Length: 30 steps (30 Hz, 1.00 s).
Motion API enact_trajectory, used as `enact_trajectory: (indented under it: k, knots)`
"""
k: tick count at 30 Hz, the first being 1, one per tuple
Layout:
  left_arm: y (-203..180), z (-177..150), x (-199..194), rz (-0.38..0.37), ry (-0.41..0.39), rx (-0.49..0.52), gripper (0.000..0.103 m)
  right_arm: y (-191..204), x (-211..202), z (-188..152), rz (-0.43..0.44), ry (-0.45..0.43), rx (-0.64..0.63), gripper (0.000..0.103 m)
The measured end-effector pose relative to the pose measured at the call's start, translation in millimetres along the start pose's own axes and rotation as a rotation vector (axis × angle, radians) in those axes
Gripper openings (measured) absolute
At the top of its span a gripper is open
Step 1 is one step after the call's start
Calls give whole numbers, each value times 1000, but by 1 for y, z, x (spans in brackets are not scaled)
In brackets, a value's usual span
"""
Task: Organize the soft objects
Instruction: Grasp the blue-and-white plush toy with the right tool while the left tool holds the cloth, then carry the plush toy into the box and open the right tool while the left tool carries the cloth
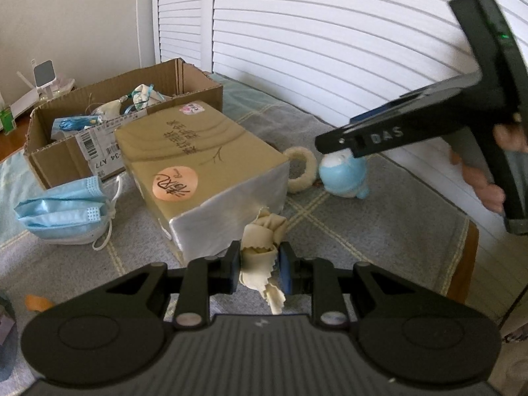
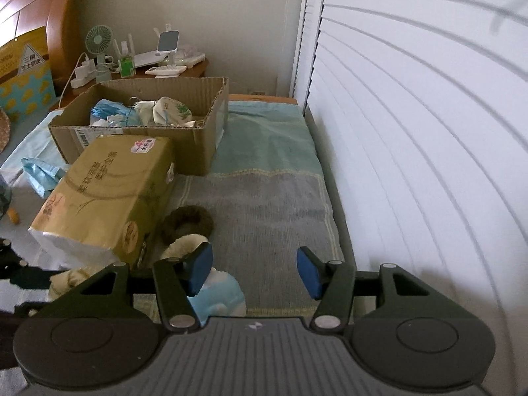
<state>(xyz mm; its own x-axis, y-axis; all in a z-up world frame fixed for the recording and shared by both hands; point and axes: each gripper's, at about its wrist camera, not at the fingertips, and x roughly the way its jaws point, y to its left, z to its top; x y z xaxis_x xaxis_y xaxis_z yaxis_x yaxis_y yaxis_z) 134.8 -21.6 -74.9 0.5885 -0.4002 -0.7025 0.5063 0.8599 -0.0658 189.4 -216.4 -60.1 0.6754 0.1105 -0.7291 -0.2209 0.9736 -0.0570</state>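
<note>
Your left gripper hovers low over the bed cover, pointing toward the tissue pack at 12 o'clock. Your right gripper comes in from 3 o'clock of the left wrist view, its tip angled down over the blue plush toy, with your hand on its handle.

The tissue pack stands between the left gripper and the cardboard box, which holds soft items at 10 o'clock. Face masks lie at 9 o'clock, and a cream fluffy ring sits just beside the toy. A darker ring lies behind it.

The left fingers pinch a cream cloth, bunched between the blue pads. The right jaws stand wide apart, empty, the left pad above the toy.
</note>
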Motion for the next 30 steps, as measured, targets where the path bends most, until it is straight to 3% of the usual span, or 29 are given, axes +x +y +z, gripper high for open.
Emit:
enact_trajectory:
  k: [7,16,30]
  knots:
    - [1,0,0,4,-5,-1,23,11,-19,-8,74,5,-36,63]
    - [2,0,-2,8,-6,-3,23,28,-15,-23,156,66,-55,62]
    - [2,2,-6,-4,-2,5,23,34,-31,-31,131,56,-81,56]
